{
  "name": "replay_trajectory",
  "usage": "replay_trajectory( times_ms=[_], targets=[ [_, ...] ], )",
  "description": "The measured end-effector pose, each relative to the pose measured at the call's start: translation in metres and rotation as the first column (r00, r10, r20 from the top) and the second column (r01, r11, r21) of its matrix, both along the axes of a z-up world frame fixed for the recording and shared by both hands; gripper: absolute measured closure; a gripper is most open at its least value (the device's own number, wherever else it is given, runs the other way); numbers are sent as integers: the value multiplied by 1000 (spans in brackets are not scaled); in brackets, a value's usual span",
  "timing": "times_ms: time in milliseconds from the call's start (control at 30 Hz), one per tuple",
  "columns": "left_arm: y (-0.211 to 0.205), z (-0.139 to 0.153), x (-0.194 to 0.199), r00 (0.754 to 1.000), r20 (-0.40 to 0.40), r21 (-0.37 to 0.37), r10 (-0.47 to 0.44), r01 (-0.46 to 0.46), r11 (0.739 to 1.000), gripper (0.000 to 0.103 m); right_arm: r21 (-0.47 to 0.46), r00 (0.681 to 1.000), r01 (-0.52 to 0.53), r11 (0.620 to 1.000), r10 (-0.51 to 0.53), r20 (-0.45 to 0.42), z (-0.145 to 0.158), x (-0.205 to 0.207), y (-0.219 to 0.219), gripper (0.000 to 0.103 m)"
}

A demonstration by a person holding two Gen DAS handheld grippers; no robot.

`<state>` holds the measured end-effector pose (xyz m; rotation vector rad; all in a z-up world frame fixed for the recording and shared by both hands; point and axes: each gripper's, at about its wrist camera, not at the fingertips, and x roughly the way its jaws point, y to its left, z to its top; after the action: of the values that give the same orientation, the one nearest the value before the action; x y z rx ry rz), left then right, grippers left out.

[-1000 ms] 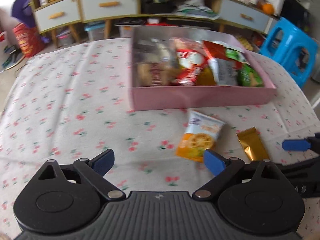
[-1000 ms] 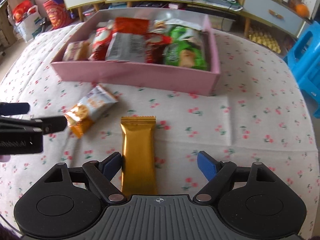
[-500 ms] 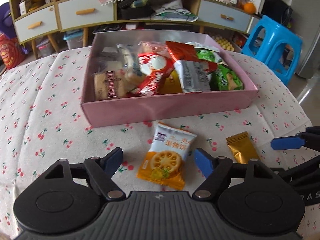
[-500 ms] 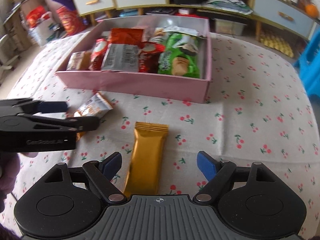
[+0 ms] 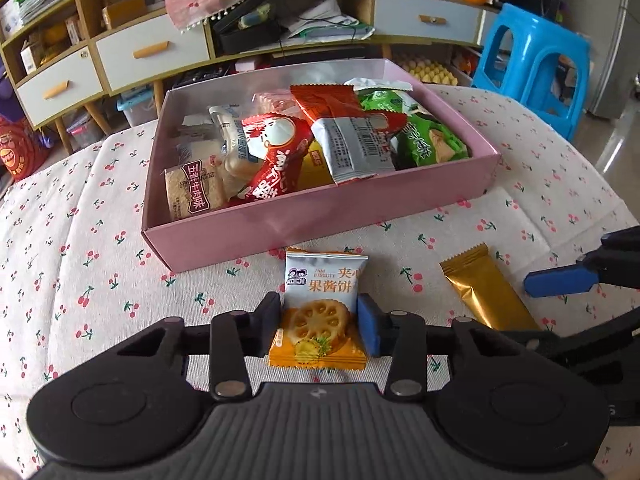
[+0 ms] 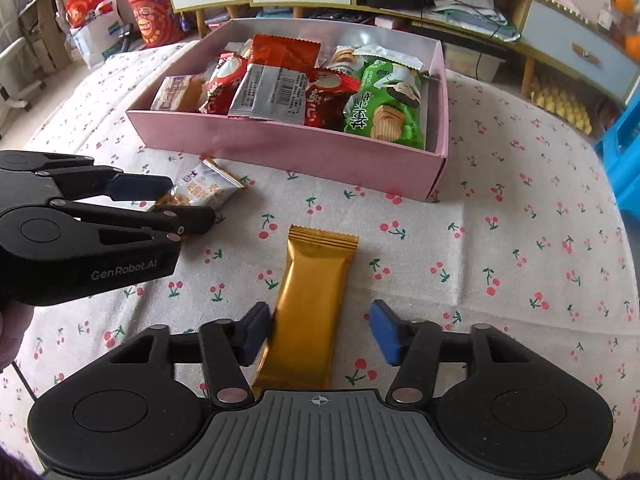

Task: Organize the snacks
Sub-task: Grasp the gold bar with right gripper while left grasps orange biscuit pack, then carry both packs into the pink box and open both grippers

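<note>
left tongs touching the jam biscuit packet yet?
Touching. In the left wrist view the left tongs have both pads pressed against the sides of the jam biscuit packet, with no gap showing.

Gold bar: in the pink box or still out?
Out. The gold bar lies flat on the tablecloth, short of the pink box, between the open right gripper fingers.

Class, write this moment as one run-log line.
left gripper: shut on jam biscuit packet | right gripper: open around gold bar | pink box: holds snacks
</note>
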<state>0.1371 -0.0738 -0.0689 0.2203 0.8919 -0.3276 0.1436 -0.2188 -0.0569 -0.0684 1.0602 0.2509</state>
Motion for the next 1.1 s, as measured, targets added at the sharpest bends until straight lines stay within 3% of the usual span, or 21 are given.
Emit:
replay_trajectory(
  times_ms=[67, 167, 400, 700, 933, 1100],
  targets=[
    [0, 1, -2, 1000, 1, 12, -10, 10, 1000, 67, -3, 1000, -5, 1000, 5, -3, 2, -1, 3, 71],
    [1, 2, -5, 1000, -9, 21, -13, 13, 1000, 67, -5, 1000, -4, 1000, 4, -12, 3, -1, 6, 74],
    [16, 10, -9, 998, -52, -47, 18, -21, 999, 67, 126, 994, 90, 988, -80, -79, 7, 4, -12, 75],
    [37, 23, -12, 995, -79, -161, 64, -76, 984, 67, 256, 983, 177, 950, -157, -98, 22, 5, -32, 75],
    [51, 40, -10, 991, -55, -248, 119, -129, 960, 67, 343, 970, 243, 908, -224, -94, 37, 13, -47, 75],
    [54, 54, 12, 988, -1, -288, 153, -147, 946, 67, 365, 971, 234, 901, -234, -44, 50, 35, -49, 75]
  ],
)
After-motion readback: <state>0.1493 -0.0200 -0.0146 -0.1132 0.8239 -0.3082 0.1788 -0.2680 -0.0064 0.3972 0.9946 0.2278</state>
